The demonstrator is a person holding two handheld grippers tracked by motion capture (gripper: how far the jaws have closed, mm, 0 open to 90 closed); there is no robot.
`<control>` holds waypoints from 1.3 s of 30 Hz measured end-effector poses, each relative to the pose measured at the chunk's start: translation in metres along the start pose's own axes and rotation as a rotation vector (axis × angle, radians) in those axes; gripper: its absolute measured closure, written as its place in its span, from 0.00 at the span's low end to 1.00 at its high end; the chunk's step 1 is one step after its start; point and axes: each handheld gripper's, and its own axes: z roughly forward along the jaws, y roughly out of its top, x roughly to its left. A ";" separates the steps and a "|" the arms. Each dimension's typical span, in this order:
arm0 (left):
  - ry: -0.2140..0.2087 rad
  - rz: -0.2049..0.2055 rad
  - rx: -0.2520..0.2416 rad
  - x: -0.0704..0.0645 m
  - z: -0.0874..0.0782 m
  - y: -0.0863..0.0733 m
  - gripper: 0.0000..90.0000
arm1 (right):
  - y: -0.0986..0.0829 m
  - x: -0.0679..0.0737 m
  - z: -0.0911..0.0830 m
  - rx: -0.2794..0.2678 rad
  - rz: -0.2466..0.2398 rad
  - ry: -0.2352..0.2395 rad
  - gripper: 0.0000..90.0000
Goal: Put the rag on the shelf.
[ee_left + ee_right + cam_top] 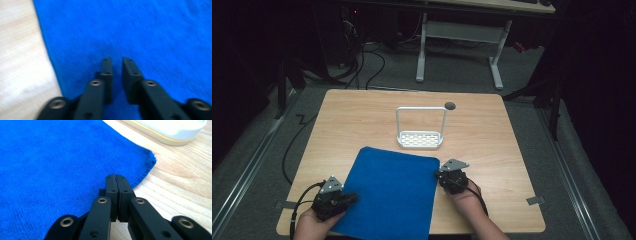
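- High view: grippers sat at the near corners of a blue cloth [389, 192] spread flat on the wooden table [492, 135]. The left gripper [348, 199] lay over the cloth's near left edge; the right gripper [440, 175] met its far right corner. A white rack [420, 129] stood just beyond the cloth, apart from it.
- Left gripper view: the left gripper [117, 60] hovered over the cloth [150, 35] with a narrow gap between its jaws, gripping nothing. The frame was blurred. A risk, judged from this: closing so far inside the edge could bunch the fabric, not catch the hem.
- Right gripper view: the right gripper [116, 178] was pressed fully together beside the cloth's corner [147, 157]; whether any fabric was pinched could not be told. Lifting now might leave the corner behind, or drag the cloth toward the rack [172, 130].
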 end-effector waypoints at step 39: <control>-0.199 0.162 0.015 -0.043 0.050 0.033 0.91 | -0.049 -0.046 -0.047 0.012 0.177 -0.073 0.96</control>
